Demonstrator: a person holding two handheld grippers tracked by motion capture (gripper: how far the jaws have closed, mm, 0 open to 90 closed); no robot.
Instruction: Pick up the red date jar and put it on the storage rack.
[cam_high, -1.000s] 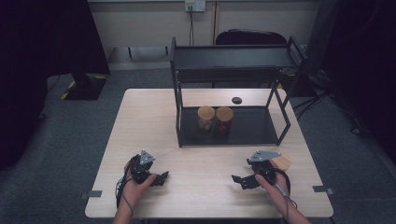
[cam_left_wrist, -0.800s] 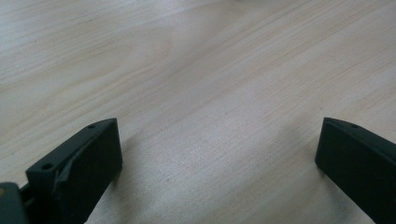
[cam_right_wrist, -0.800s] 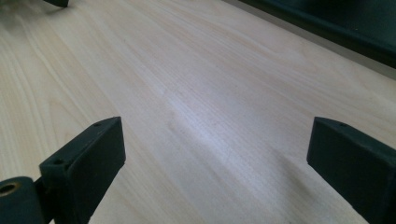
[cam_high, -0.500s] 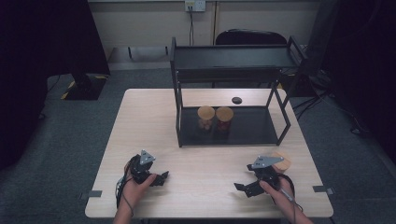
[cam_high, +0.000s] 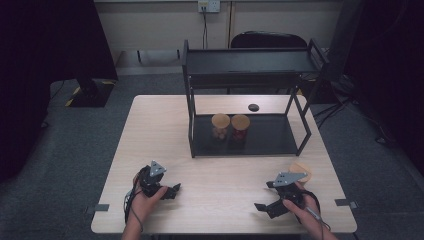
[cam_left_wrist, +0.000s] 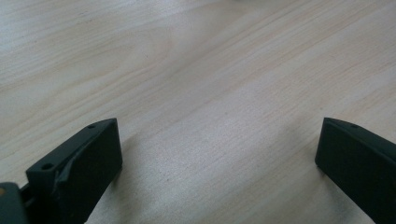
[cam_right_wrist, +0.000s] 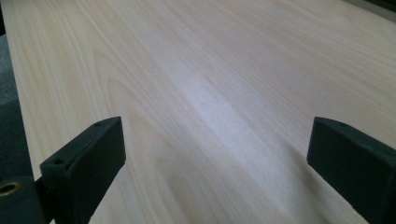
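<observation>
A: High view first: where are the hands?

B: Both rest at the near edge of the table (cam_high: 165, 130). The left gripper (cam_high: 172, 190) lies low on the wood at the near left, held in the person's left hand (cam_high: 145, 197). The right gripper (cam_high: 266, 197) sits at the near right in the right hand (cam_high: 307, 210).

A: And the jaws?

B: Spread wide on both. In the left gripper view the two black jaws stand far apart with bare wood between them; the right gripper view gives the same, jaws wide with nothing between.

A: What lies closest to them?

B: A round tan lid (cam_high: 304, 170), flat on the table just behind the right gripper. I cannot tell whether it touches.

A: Anything farther off?

B: A black shelf rack (cam_high: 250, 62) stands on the far half of the table. On its lower tray are two jars side by side, a pale jar (cam_high: 220, 126) to the left and a reddish jar (cam_high: 240, 128) to the right, each with a tan lid on. A small black cap (cam_high: 253, 107) lies on the table behind them.
</observation>
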